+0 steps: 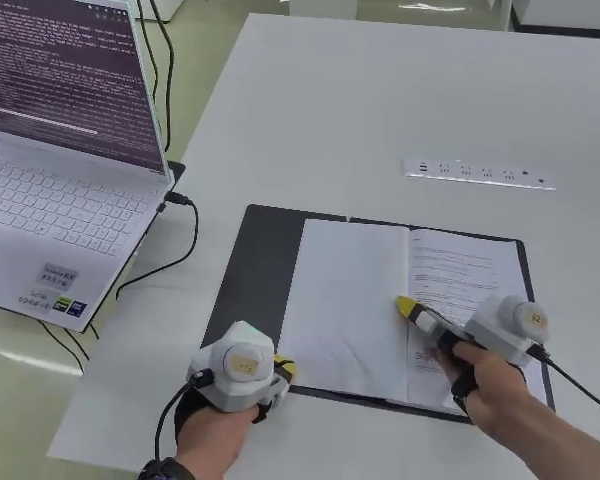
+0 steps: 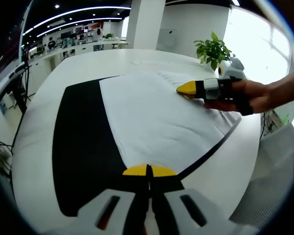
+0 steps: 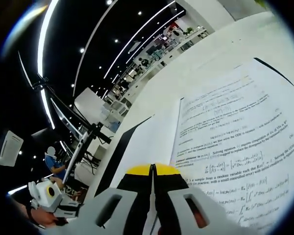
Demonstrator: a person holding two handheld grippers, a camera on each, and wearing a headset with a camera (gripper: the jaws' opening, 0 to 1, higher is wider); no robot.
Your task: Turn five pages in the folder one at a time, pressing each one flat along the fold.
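Open folder (image 1: 260,270) on a white table (image 1: 380,90), bright office.
Left tool (image 1: 283,368) at the folder's near edge, right tool (image 1: 406,305) at its fold, both pressed together; laptop (image 1: 50,150) to its left.

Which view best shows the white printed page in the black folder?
The right gripper view: the white printed page is close and its equations show clearly. In the head view it is small, partly under the right gripper. In the left gripper view it is far and washed out.
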